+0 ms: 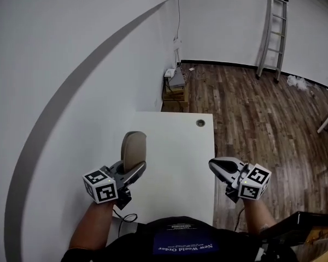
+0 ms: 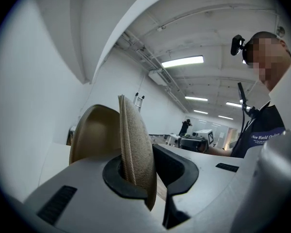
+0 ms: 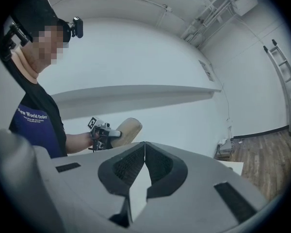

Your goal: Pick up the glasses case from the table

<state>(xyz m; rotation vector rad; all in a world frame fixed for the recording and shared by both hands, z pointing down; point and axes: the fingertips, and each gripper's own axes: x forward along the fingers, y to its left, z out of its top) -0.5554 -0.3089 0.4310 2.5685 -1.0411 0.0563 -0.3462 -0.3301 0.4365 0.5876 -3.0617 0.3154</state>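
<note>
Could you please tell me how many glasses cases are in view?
1: a tan oval zippered fabric glasses case, gripped in the left gripper above the white table; no others visible.

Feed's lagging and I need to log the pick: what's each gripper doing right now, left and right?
Left gripper: closed on the glasses case, gripping one end of it.
Right gripper: closed, jaws together, holding nothing.

Tan glasses case [image 1: 134, 150], white table [image 1: 180, 146]
</note>
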